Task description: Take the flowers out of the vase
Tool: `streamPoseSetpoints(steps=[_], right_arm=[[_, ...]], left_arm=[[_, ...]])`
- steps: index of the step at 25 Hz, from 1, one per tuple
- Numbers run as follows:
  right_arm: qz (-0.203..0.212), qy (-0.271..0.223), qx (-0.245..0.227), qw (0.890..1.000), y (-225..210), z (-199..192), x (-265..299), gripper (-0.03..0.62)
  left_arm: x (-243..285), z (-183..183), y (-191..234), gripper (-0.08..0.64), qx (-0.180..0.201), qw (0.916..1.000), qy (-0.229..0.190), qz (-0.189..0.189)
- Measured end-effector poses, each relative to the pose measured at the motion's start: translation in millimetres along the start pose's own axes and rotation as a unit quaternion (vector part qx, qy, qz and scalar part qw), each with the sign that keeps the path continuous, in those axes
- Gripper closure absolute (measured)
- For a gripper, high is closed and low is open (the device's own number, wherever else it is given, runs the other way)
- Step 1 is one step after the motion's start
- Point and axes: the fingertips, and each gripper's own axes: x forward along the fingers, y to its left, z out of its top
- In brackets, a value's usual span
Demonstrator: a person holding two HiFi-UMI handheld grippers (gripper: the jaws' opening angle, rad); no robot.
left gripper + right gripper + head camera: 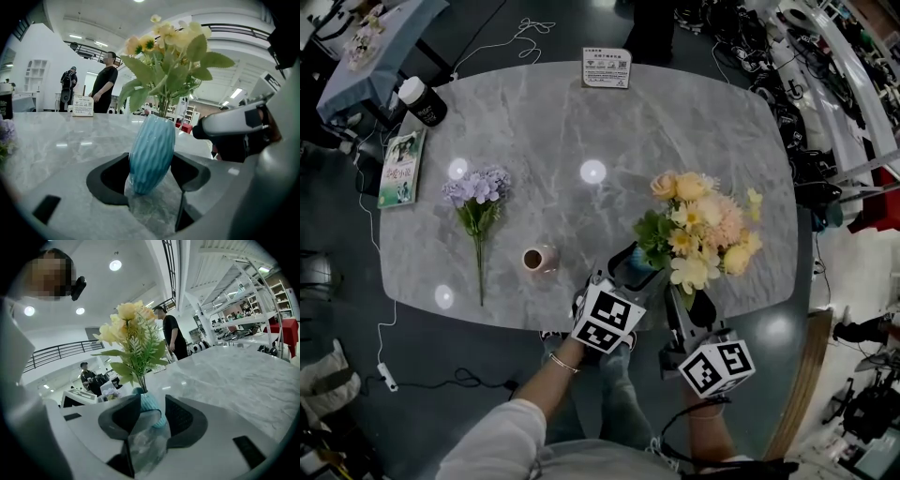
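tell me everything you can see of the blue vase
The vase is small, pale blue and egg-shaped, with a wavy ribbed surface that looks like glazed ceramic. It leans slightly in the left gripper view. The left gripper clamps its belly from both sides. Yellow and peach flowers with green leaves stand in its neck. It is near the front edge of the table; whether its base rests on the marble I cannot tell.

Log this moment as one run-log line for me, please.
left gripper: shut on blue vase | right gripper: open, holding nothing | yellow flowers: in vase, not yet removed
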Motion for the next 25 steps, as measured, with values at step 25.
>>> streamPoseSetpoints(steps=[25], right_arm=[[0.092, -0.035, -0.002, 0.995, 24, 43, 45, 0.466]], left_arm=[[0, 2, -2, 0.279, 0.024, 0.9995, 0.017, -0.008]])
